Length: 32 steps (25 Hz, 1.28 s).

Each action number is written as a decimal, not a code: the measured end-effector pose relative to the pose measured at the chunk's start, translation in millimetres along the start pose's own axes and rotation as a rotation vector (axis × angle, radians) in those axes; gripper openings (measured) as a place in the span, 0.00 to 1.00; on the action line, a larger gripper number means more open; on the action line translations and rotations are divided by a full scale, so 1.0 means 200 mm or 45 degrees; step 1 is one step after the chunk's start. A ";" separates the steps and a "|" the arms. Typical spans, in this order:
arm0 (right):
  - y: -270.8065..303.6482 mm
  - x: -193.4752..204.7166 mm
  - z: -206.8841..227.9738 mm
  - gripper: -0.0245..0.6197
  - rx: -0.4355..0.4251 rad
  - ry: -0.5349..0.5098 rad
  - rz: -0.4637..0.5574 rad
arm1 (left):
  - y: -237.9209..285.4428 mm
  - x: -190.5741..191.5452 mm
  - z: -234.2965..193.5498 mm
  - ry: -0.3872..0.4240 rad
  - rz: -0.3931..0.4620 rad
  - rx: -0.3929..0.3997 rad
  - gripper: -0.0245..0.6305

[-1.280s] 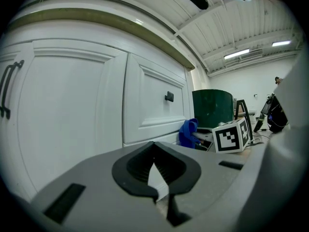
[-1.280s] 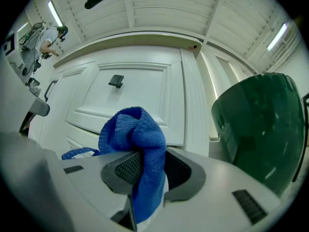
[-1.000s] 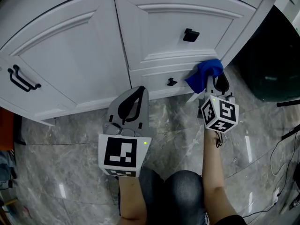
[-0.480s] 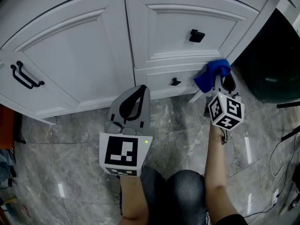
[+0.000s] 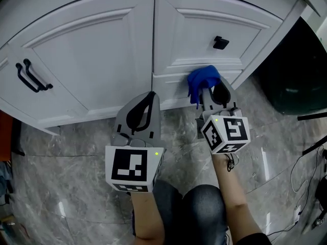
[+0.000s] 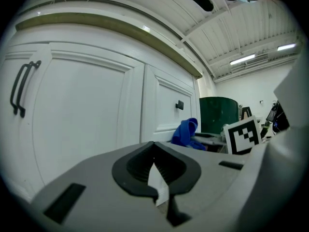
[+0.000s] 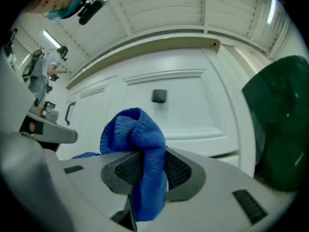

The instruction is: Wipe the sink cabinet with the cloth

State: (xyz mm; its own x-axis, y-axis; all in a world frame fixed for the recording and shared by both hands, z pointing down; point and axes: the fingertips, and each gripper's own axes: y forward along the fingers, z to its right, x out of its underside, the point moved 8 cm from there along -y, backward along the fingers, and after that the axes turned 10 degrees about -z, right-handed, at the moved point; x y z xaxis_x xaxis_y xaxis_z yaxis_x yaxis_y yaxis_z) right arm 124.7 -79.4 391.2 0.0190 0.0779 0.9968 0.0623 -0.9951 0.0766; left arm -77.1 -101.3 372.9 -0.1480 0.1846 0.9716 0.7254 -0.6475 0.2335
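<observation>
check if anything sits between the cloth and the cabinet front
Nothing visible does. The blue cloth, clamped in the right gripper, is up at the lower drawer front of the sink cabinet, with only bare white panel behind it.

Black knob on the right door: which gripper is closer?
Right. The right gripper, holding the blue cloth, sits just below the knob; the left gripper is farther, lower left.

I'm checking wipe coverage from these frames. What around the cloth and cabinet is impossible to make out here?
Whether the cloth touches the cabinet: in the head view the cloth covers the spot; in the right gripper view its bunch in the right gripper blocks it.
Sink: cut off by the head view's top edge.
Dark green object: cropped at the right edge; identity unclear.
</observation>
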 end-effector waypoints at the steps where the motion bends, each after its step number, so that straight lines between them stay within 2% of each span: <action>1: 0.02 0.01 -0.09 0.22 -0.058 -0.026 -0.010 | -0.01 0.00 -0.01 -0.006 0.004 -0.003 0.04; 5: 0.10 0.10 -0.35 0.22 -0.229 -0.080 -0.093 | -0.07 0.00 -0.05 -0.008 0.006 -0.015 0.04; 8: 0.14 0.17 -0.44 0.22 -0.277 -0.096 -0.157 | -0.11 -0.01 -0.07 -0.016 0.021 -0.018 0.04; 12: 0.17 0.24 -0.47 0.22 -0.259 -0.145 -0.201 | -0.15 -0.03 -0.09 -0.034 0.048 -0.013 0.04; 17: 0.18 0.28 -0.49 0.22 -0.230 -0.280 -0.179 | -0.16 -0.03 -0.08 -0.031 0.043 0.017 0.04; 32: 0.18 0.28 -0.45 0.22 -0.224 -0.358 -0.164 | -0.16 -0.03 -0.06 -0.022 0.032 0.018 0.04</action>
State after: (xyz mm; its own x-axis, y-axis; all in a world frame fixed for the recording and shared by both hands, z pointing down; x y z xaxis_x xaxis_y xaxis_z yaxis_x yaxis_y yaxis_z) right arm 38.3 -115.6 451.3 0.2979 0.1928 0.9349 -0.0902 -0.9693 0.2287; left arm -106.7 -90.6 360.0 -0.1180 0.1808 0.9764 0.7385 -0.6414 0.2080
